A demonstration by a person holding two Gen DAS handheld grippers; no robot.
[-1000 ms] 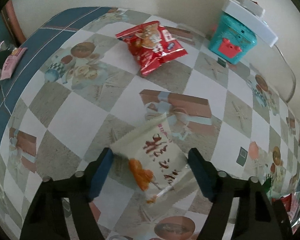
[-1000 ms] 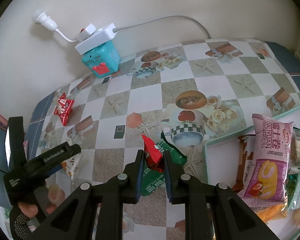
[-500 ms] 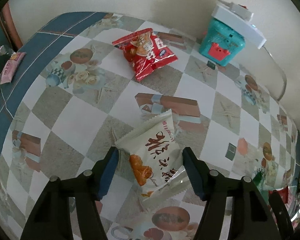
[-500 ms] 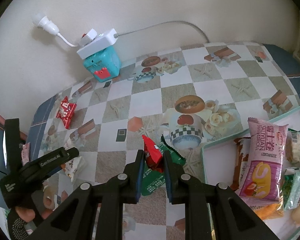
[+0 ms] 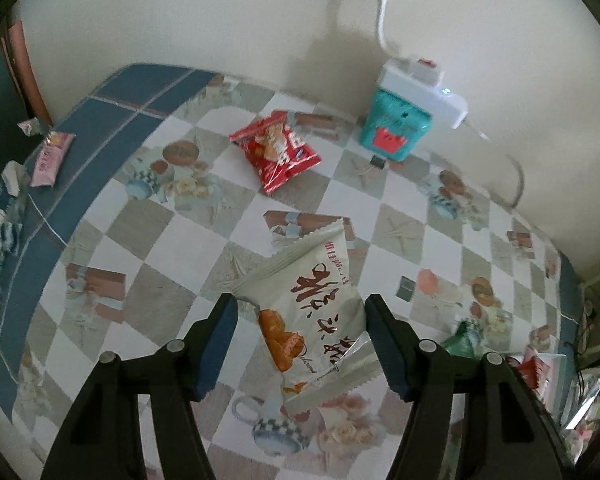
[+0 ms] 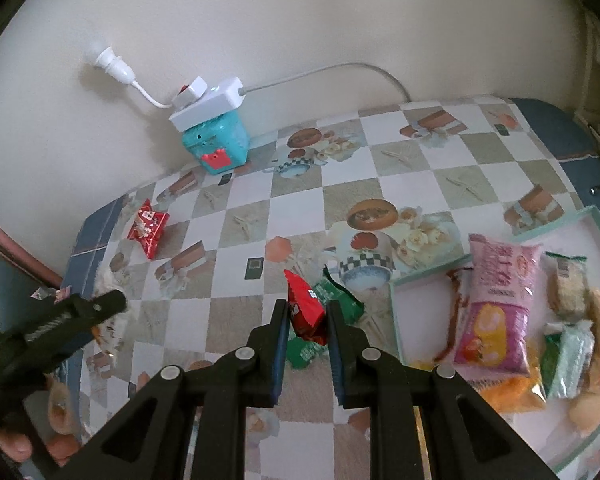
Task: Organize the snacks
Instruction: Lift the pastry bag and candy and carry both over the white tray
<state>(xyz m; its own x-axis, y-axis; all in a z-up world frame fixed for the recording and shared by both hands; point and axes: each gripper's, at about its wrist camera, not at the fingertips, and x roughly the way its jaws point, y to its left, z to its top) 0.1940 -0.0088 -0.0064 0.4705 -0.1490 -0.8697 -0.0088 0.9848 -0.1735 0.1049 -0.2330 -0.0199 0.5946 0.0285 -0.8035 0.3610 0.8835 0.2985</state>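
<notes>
A person clears a checked tablecloth [image 6: 396,168] of scattered snacks, a gripper in each hand, both loaded. The glass-edged tray [image 6: 394,308] at the right, already holding a pink bag [image 6: 496,304] and a crowd of smaller packets, looks to be the collecting point.

The left gripper [image 5: 300,324] has its jaws at a middling width, closed onto the sides of a white pastry packet [image 5: 312,312], which appears lifted clear of the cloth and tilts between the pads. The grip sits low on a soft, air-filled pouch, so a level, unhurried carry seems wise; squeezing harder would likely only crush what is inside.

The right gripper [image 6: 306,320] is pinched narrow on a small red packet [image 6: 306,312], with a green packet [image 6: 336,300] caught partly behind it; whether the pads hold both cannot be told. To finish well, each load should probably travel above the tray's raised rim before being let go over a bare patch, since the tray's far side is crowded.

Left on the table are a red chip bag [image 5: 278,152] near the wall and a pink candy [image 5: 50,158] on the blue border [image 5: 112,128]. A teal box [image 5: 396,130] carrying a white power strip [image 5: 424,90] stands against the wall, well apart from either carry path. The likeliest obstruction is the two grippers themselves, both heading for one tray.
</notes>
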